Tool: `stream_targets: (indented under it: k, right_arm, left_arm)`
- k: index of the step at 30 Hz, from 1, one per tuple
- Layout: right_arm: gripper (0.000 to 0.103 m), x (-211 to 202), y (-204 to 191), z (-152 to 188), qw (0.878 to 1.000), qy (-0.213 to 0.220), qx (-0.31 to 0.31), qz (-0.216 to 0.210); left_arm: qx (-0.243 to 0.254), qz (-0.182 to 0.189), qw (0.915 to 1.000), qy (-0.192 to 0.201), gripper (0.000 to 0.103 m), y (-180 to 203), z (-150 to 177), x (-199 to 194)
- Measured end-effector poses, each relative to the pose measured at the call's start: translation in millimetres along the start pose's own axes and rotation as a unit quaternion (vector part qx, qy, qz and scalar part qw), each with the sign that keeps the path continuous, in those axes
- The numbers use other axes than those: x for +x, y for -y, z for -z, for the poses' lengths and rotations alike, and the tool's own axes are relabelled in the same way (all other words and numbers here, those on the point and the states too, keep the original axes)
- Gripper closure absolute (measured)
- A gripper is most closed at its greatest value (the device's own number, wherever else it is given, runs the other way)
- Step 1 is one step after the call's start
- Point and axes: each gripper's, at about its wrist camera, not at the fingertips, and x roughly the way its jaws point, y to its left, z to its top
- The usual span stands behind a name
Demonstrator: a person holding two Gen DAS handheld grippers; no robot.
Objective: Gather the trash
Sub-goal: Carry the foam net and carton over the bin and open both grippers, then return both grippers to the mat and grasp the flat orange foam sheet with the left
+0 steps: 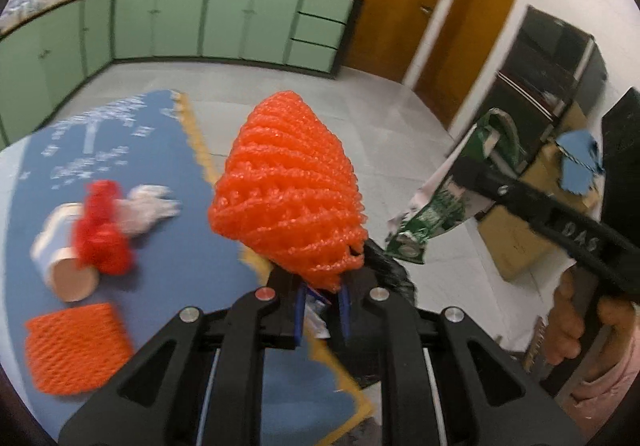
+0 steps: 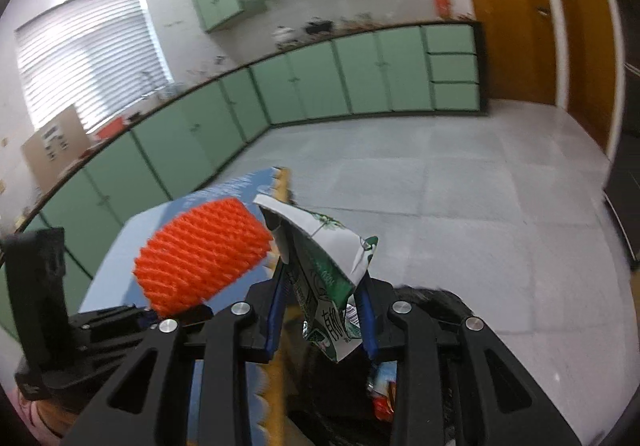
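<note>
1. Black linkage arms of the left gripper [image 1: 322, 310] fill the near edge of the left wrist view. Its jaws are nearly closed, pinching the lower end of an orange foam net sleeve [image 1: 286, 182], which stands up and away from the jaws along their line.
2. Left of it, on the blue mat [image 1: 192, 246] covering the tabletop, more trash waits: a flat orange foam net [image 1: 76, 346], a white paper cup [image 1: 60, 254] on its side, a red net [image 1: 102, 230] over it, and a white crumpled piece [image 1: 146, 204].
3. Just beyond the left jaws, past the mat's yellow edge, a dark bag [image 1: 390, 270] shows, probably the trash bag. In the right wrist view it lies under the jaws with wrappers inside.
4. To the right, the right gripper [image 2: 322, 312] has its jaws partly closed on a crushed green and white carton [image 2: 324, 266], long axis pointing up and forward.
5. Both loads sit near the bag; the right looks more directly over it. Judging by this, release is next.
6. Nothing blocks the drop, though the grippers are close together.
</note>
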Motion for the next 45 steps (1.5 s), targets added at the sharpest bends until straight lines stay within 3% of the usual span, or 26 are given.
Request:
stream_targets:
  k: [3,6,7,11,17,23,30,36,40,45]
  right_arm:
    - [0.068,1.7,19.9,7.0,1.000,-0.008,0.016,0.021]
    - [0.065,2.2,32.5,12.3,0.999,-0.010,0.026,0.039]
    - [0.062,2.8,35.2,13.1,0.999,-0.012,0.027,0.041]
    - [0.047,4.1,41.7,16.2,0.998,-0.011,0.026,0.055]
    - [0.039,5.1,42.1,14.3,0.998,-0.005,0.033,0.059]
    - [0.026,5.3,20.9,6.6,0.999,0.007,0.019,0.042]
    - [0.016,19.3,-36.7,4.0,1.000,0.015,-0.022,-0.007]
    - [0.015,44.4,-94.1,15.6,0.996,0.003,-0.066,-0.052]
    - [0.015,61.2,-123.5,26.9,0.993,-0.010,-0.091,-0.069]
    - [0.015,76.0,-144.8,36.3,0.991,-0.027,-0.097,-0.083]
  left_arm:
    - [0.016,0.006,0.9998,-0.010,0.085,12.9,-0.2,12.9]
    - [0.027,0.004,0.9996,-0.011,0.063,19.0,-2.5,19.3]
    - [0.028,0.004,0.9995,-0.011,0.060,21.9,-6.4,23.1]
    - [0.028,0.004,0.9995,-0.013,0.056,20.9,-5.1,24.4]
    - [0.021,-0.016,0.9996,-0.006,0.054,12.8,-4.4,15.6]
    - [-0.002,-0.065,0.9972,0.036,0.045,-12.3,-0.3,-18.2]
    - [-0.037,-0.175,0.9806,0.080,0.035,-64.3,19.0,-67.7]
    - [-0.083,-0.261,0.9591,0.070,0.029,-122.7,50.0,-92.3]
    - [-0.125,-0.283,0.9494,0.055,0.025,-158.5,69.7,-98.4]
    - [-0.154,-0.265,0.9512,0.040,0.025,-183.5,83.5,-95.6]
